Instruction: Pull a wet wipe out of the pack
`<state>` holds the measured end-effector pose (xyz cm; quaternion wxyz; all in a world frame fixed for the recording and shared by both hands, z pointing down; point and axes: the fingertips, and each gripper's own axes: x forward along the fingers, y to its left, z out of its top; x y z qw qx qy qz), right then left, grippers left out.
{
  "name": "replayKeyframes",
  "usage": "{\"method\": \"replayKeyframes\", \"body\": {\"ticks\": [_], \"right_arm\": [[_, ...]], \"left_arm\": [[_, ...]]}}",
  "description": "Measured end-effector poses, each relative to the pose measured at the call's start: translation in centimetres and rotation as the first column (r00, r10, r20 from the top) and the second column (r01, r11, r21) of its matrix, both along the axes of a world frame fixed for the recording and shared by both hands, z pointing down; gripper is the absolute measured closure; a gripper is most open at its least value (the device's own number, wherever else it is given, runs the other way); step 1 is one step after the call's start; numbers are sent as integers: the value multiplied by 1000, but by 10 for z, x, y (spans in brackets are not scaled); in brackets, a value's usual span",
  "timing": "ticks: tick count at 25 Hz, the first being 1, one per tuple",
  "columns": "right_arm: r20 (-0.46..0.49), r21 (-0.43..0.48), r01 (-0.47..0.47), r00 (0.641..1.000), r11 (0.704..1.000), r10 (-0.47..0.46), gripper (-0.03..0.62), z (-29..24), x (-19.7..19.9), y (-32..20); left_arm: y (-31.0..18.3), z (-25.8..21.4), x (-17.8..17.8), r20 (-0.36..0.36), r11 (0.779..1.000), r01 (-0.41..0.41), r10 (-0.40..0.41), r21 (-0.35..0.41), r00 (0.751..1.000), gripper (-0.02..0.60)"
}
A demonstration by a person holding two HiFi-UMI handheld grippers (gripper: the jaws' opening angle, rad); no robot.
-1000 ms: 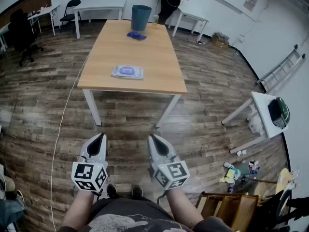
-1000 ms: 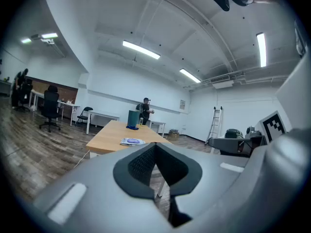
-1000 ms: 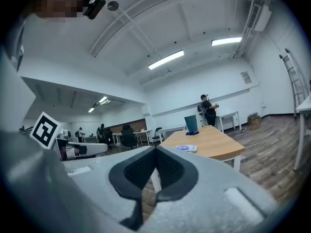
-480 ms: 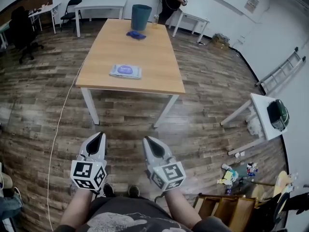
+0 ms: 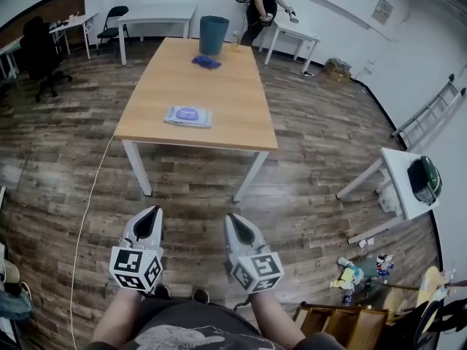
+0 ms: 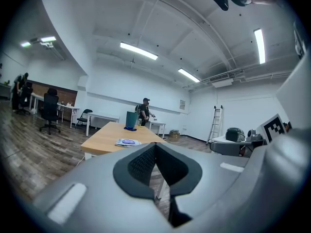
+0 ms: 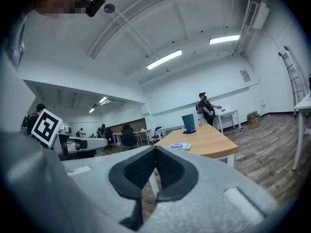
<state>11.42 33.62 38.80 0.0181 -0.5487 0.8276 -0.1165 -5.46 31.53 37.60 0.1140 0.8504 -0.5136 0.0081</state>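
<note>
A wet wipe pack [image 5: 188, 116], pale with a purple lid, lies flat near the front edge of a long wooden table [image 5: 219, 86]. It also shows small in the left gripper view as the pack [image 6: 128, 142] and in the right gripper view as the pack [image 7: 180, 146]. My left gripper [image 5: 152, 215] and right gripper [image 5: 235, 222] are held low over the floor, well short of the table, side by side. Both are shut with nothing between the jaws.
A teal bin [image 5: 214, 34] and a blue cloth [image 5: 206, 62] sit at the table's far end. A person [image 5: 260, 9] stands beyond it by a white desk. A small white table [image 5: 405, 181] with a green helmet, a ladder [image 5: 429, 112] and floor clutter lie right. A cable [image 5: 87, 210] runs along the floor left.
The table sits a little lower in the head view than before. Both grippers have sunk slightly in that view and stay shut.
</note>
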Motion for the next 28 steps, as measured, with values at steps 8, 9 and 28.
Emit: {"method": "replayKeyframes", "body": {"ticks": [8, 9, 28], "right_arm": [[2, -20, 49, 999, 999, -49, 603, 24, 13, 3], [2, -25, 56, 998, 998, -56, 603, 26, 12, 1], [-41, -38, 1, 999, 999, -2, 603, 23, 6, -121]], "left_arm": [[10, 11, 8, 30, 999, 40, -40, -4, 999, 563], [10, 11, 7, 32, 999, 45, -45, -4, 998, 563], [-128, 26, -11, -41, 999, 3, -4, -44, 999, 563]]}}
